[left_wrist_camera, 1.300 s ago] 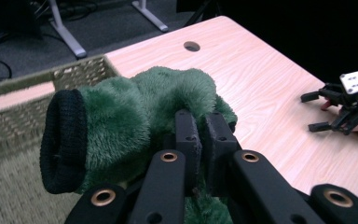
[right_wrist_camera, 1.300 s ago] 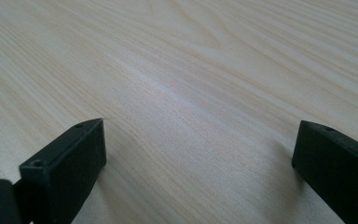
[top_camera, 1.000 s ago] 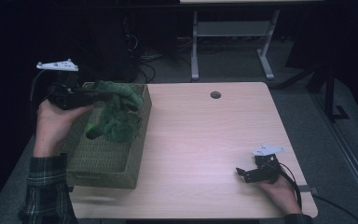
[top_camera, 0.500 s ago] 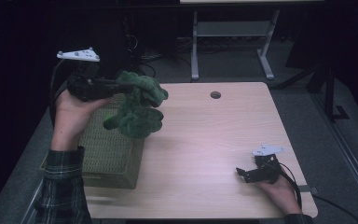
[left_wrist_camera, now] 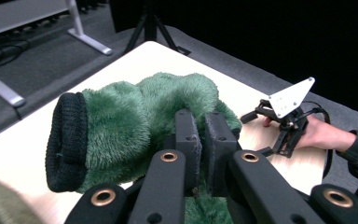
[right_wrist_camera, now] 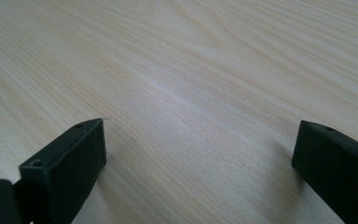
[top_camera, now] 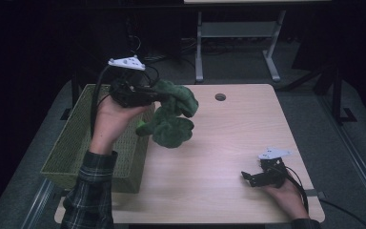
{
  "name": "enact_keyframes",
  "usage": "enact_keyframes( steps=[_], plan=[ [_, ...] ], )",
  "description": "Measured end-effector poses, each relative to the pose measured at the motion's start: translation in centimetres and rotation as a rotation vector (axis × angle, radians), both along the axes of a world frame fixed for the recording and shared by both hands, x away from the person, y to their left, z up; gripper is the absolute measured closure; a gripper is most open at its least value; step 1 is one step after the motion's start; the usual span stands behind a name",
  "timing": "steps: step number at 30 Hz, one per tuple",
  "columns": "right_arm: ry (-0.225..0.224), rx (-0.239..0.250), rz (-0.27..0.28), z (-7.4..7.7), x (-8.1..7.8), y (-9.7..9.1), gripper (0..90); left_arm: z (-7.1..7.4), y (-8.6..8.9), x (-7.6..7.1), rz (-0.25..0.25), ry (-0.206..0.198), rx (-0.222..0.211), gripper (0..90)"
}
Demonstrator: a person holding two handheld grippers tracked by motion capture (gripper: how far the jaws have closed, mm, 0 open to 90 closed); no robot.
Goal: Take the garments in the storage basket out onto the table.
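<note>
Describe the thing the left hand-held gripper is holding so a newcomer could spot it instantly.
Start at the light wooden table and its green woven basket on the left edge. Just right of the basket, above the tabletop, the left hand-held gripper is clamped on a fuzzy green garment. It is the one soft, plush item, with a dark knitted cuff at one end.

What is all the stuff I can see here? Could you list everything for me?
green fuzzy garment: one, dark green with a black knit cuff, held up above the table beside the basket
basket: one, olive green woven, at the table's left edge
table: one, light wood, with a round hole near the far edge
left gripper: one, black, shut on the garment
right gripper: one, black, jaws open, resting low on the table's near right
</note>
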State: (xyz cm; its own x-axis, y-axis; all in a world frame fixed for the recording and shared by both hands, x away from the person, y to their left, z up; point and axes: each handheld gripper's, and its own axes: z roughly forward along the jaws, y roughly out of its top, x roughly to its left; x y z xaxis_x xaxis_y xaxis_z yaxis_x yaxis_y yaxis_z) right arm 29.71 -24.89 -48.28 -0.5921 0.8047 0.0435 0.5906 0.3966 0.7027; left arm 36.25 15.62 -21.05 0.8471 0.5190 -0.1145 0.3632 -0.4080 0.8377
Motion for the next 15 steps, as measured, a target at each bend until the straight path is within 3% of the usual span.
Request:
enact_keyframes(
  steps=[7, 15],
  plan=[
    [0.000, 0.000, 0.000, 0.0, 0.0, 0.0, 2.5, -2.0, -2.8, 0.2, -0.024, 0.027, -0.006, 85.7],
    [0.000, 0.001, 0.000, 0.0, 0.0, 0.0, 2.5, -4.2, -5.2, 0.3, -0.051, 0.061, 0.022, 85.8]
  ],
)
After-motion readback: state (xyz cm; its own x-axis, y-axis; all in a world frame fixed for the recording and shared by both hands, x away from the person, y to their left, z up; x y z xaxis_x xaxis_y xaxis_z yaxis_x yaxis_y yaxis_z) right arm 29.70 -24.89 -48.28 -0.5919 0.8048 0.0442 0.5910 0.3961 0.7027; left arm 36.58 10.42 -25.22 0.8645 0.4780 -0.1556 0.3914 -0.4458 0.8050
